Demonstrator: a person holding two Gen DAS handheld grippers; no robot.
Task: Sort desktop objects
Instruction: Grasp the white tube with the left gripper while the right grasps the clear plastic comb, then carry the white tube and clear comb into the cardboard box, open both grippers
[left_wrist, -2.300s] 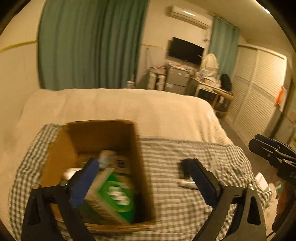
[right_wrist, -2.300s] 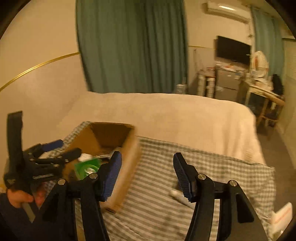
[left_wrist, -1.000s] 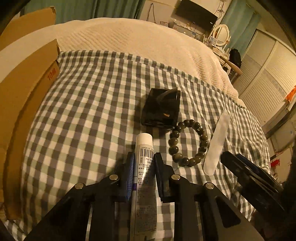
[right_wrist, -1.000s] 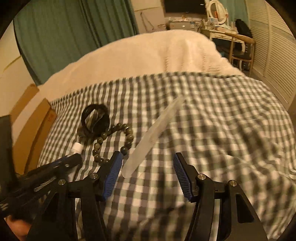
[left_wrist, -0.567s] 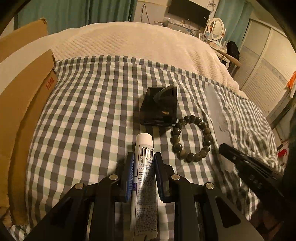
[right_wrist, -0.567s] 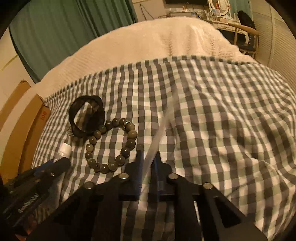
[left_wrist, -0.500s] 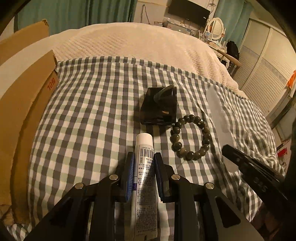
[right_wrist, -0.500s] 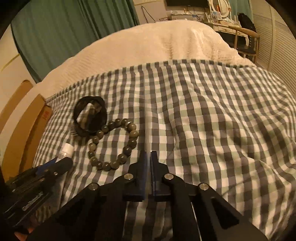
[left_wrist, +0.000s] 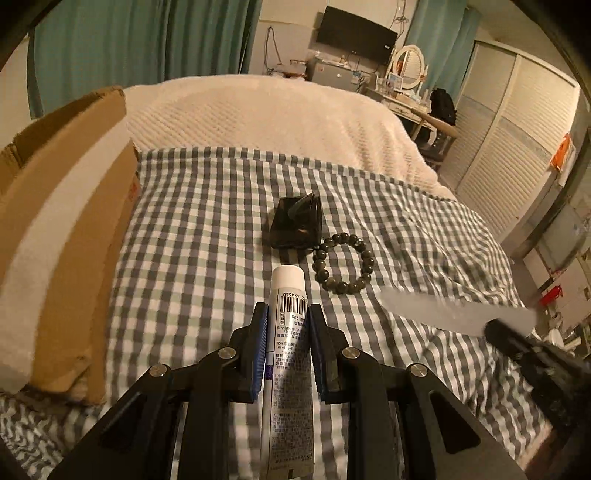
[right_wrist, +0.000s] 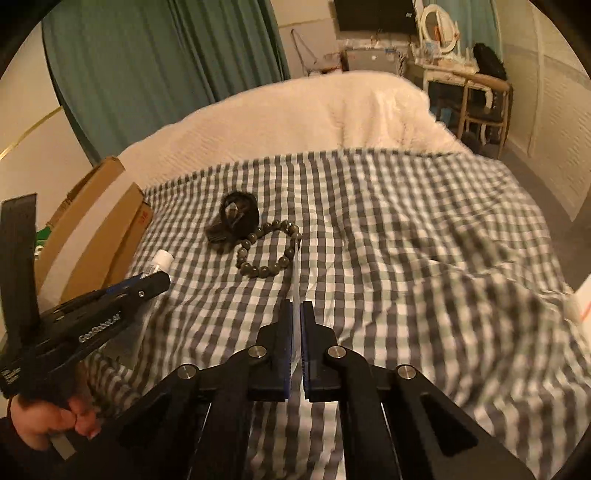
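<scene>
My left gripper (left_wrist: 285, 314) is shut on a white tube (left_wrist: 286, 354) with a barcode, held above the checked cloth (left_wrist: 207, 236). My right gripper (right_wrist: 295, 310) is shut on a thin translucent white comb (right_wrist: 296, 273), seen edge-on; in the left wrist view the comb (left_wrist: 454, 310) sticks out flat from the right gripper. On the cloth lie a dark bead bracelet (left_wrist: 343, 263) (right_wrist: 268, 253) and a black clip-like object (left_wrist: 295, 227) (right_wrist: 236, 218). The left gripper with the tube's cap (right_wrist: 162, 260) shows at the left of the right wrist view.
An open cardboard box (left_wrist: 62, 229) (right_wrist: 92, 229) stands on the bed at the left, with something green inside. A cream blanket (left_wrist: 266, 114) covers the bed beyond the cloth. Furniture and louvred doors (left_wrist: 517, 147) stand to the right.
Both grippers came down from over the box, closed on the tube and the comb, and have lifted them off the cloth. The bracelet and black object stay put.
</scene>
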